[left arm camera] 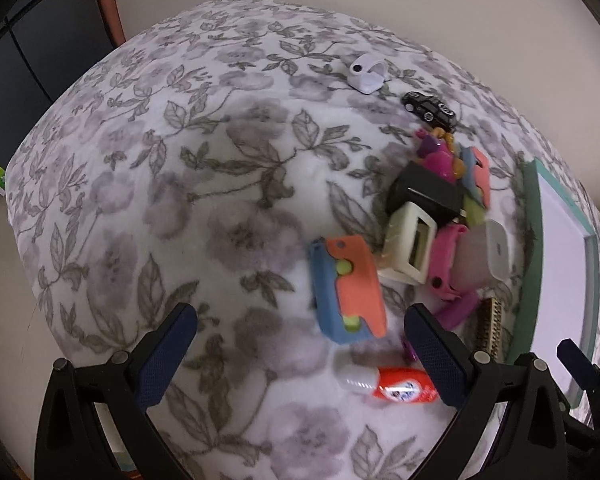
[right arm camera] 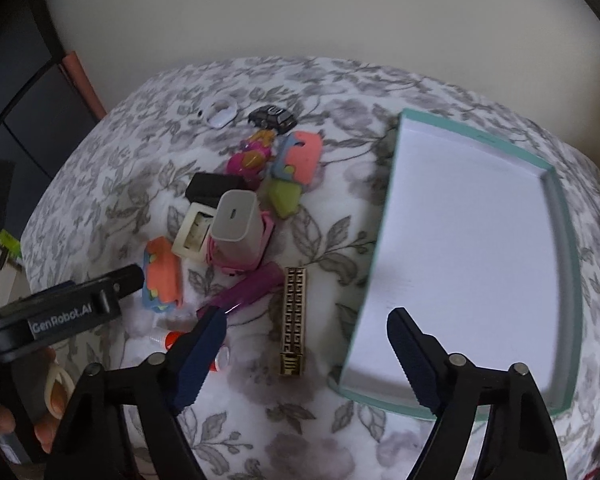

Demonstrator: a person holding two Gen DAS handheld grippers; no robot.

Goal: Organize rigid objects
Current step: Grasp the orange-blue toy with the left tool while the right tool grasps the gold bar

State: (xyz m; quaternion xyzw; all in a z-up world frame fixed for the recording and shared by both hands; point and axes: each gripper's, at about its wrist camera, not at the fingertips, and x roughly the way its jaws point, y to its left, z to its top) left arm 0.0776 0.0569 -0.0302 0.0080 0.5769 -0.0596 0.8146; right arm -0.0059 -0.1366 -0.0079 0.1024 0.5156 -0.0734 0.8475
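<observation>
A pile of small rigid items lies on the floral cloth [left arm camera: 180, 200]. It includes an orange-and-blue piece [left arm camera: 346, 288], a cream square frame [left arm camera: 410, 244], a black box [left arm camera: 424, 192], a white charger [right arm camera: 236, 224] and a purple comb [right arm camera: 244, 292]. My left gripper [left arm camera: 300, 356] is open just short of the orange-and-blue piece, and a red tube [left arm camera: 396, 386] lies by its right finger. My right gripper [right arm camera: 308, 356] is open. A gold patterned bar [right arm camera: 294, 320] lies on the cloth ahead, between its fingers and untouched. A teal-rimmed white tray [right arm camera: 384, 216] sits to the right.
A black toy car [right arm camera: 274, 117] and a white earbud case [right arm camera: 220, 114] lie apart at the far side. One finger [right arm camera: 128, 278] of the left gripper reaches in from the left, and a person's hand [right arm camera: 46, 428] shows below it. A wall stands behind, with dark furniture on the left.
</observation>
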